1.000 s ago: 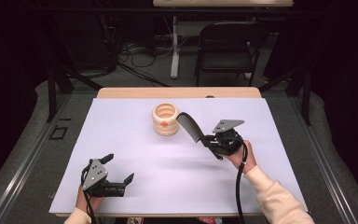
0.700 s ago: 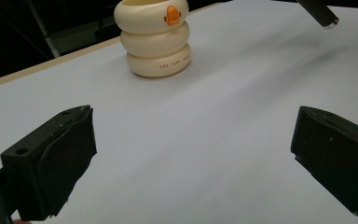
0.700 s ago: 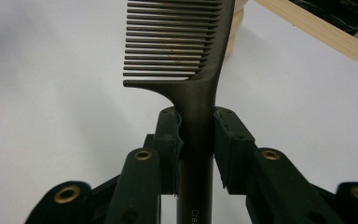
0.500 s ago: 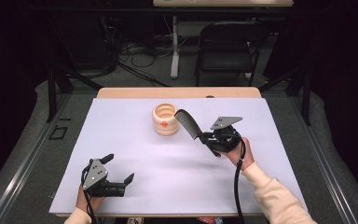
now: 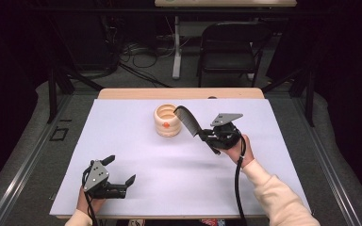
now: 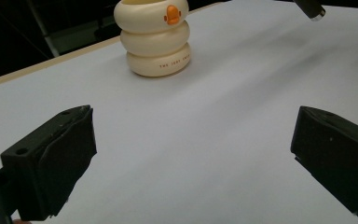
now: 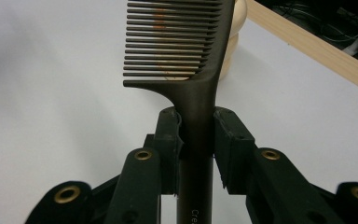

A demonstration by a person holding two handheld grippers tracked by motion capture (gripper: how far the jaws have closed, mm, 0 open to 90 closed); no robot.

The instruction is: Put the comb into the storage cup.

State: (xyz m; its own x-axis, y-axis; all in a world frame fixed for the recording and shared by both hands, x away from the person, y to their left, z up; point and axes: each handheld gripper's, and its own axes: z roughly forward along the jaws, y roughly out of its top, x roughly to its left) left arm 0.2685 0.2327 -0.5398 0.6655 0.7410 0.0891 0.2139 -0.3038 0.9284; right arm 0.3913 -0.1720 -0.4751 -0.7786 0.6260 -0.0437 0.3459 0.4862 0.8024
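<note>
The right gripper [image 5: 206, 136], clamping the comb [image 7: 186, 60], is edging its toothed end toward the holder [image 5: 167, 121] since 1 second ago.

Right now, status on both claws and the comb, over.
Right claw shut on comb, teeth end raised beside the cream ringed cup. Left claw open, empty, low near table edge. Nothing between comb and cup.
</note>
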